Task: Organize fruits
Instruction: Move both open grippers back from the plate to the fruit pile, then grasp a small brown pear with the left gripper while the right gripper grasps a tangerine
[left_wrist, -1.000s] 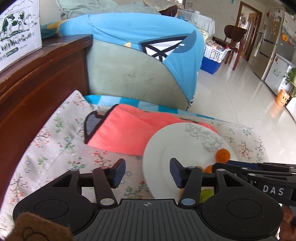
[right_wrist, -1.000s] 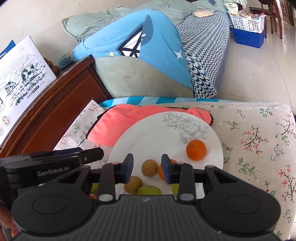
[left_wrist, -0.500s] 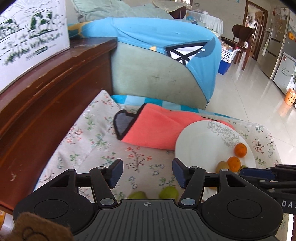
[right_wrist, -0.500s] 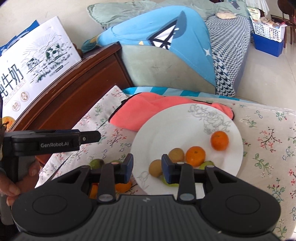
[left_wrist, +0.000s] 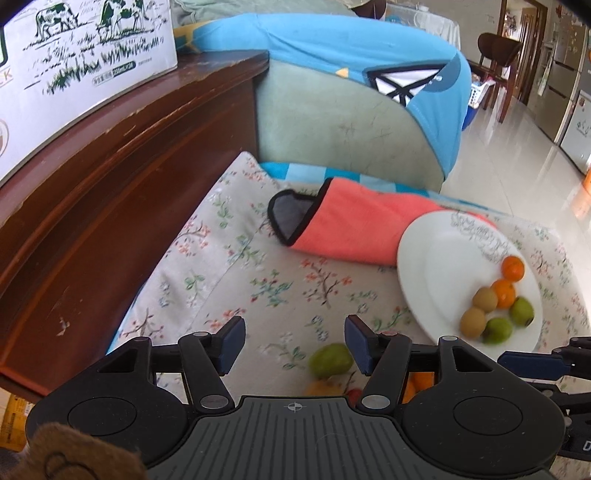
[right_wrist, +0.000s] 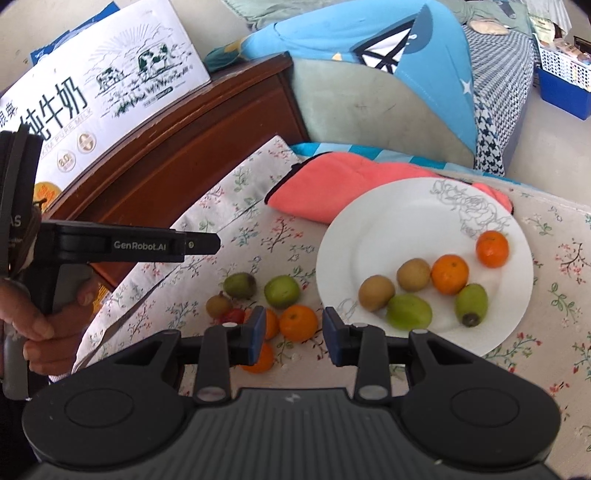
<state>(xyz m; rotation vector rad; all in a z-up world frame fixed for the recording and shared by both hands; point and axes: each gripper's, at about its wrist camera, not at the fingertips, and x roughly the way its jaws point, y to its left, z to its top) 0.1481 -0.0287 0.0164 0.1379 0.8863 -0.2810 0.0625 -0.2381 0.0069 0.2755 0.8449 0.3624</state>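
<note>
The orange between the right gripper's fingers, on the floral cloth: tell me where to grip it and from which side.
Grip the orange across its widest middle, coming down from above and slightly behind, the way the right gripper already points. It is round, so any diameter works, but another orange sits close on its left; keep that finger tight to the target.
</note>
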